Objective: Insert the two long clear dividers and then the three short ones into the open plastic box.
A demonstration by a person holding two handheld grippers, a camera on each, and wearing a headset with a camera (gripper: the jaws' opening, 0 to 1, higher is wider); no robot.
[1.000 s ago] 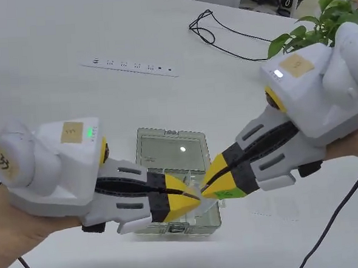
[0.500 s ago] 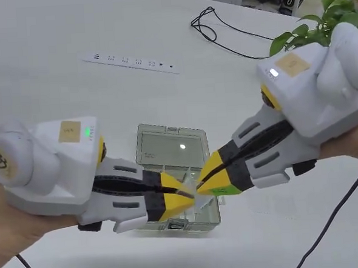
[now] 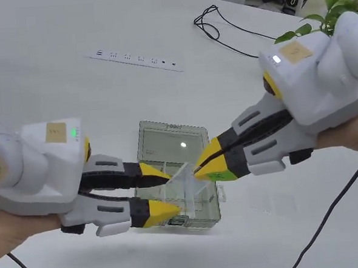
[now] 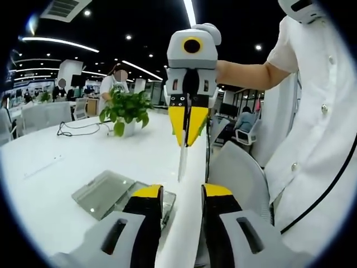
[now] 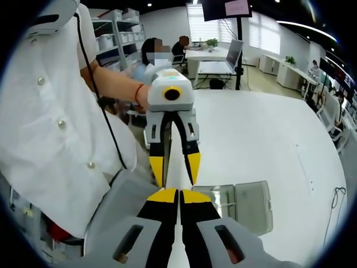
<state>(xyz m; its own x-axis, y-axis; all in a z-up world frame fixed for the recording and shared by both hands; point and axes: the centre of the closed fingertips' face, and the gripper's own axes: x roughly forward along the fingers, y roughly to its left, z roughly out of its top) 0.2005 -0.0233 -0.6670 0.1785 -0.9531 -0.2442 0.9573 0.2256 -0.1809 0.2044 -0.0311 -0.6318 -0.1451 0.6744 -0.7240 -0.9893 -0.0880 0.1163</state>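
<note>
Right white gripper with yellow-tipped jaws (image 3: 199,167): I read its jaws as pinched tight on one end of a clear plastic divider sheet (image 3: 183,181). Left gripper (image 3: 157,193): jaws spread wide, with the divider's other end between them; I cannot tell whether they touch it. The divider is held over the open clear plastic box (image 3: 161,146), which lies lid-back on the white workbench (image 3: 55,99).

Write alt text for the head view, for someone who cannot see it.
The right gripper holds a clear divider, jaws shut, over an open plastic box on a white table. The left gripper faces it with jaws open. A power strip lies behind.
</note>
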